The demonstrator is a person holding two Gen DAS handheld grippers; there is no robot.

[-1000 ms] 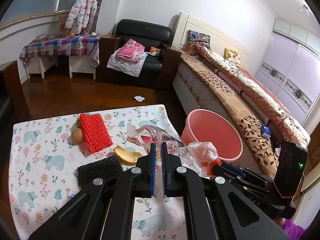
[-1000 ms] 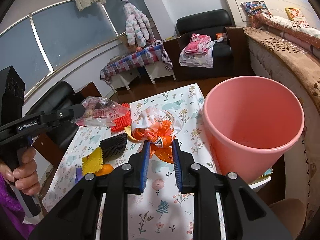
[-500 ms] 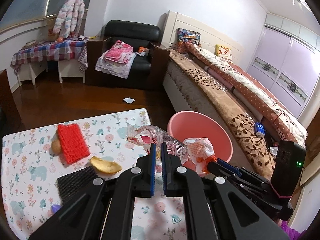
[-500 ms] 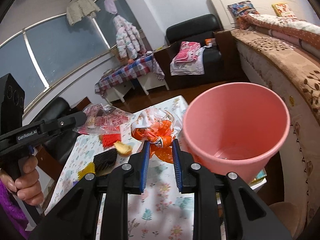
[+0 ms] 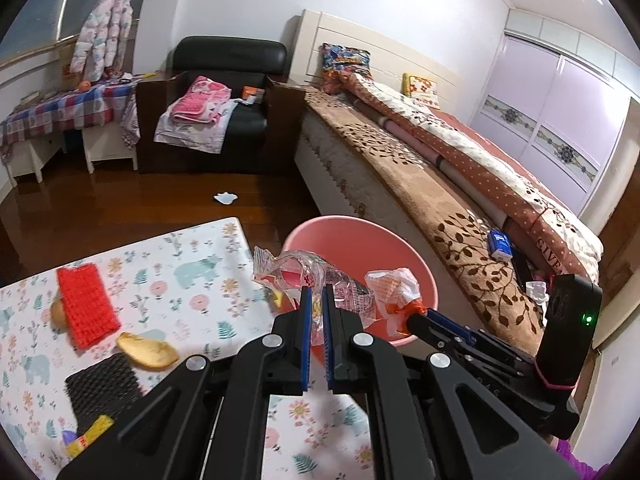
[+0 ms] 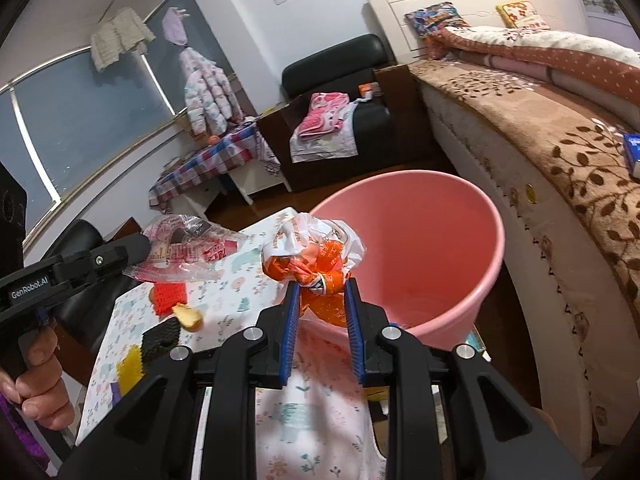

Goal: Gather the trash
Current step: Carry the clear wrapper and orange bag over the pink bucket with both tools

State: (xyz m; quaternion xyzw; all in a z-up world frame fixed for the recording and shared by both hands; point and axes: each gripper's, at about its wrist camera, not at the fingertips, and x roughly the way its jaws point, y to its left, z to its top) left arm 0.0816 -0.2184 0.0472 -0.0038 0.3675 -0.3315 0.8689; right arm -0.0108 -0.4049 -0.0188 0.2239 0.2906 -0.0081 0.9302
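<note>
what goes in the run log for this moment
left gripper: shut on clear wrapper | right gripper: shut on orange bag | pink bin: beside table

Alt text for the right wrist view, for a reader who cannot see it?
The right tongs grip a crumpled orange-and-white plastic bag before a pink bucket. At left, the left tongs hold a clear wrapper above a floral tablecloth.
</note>
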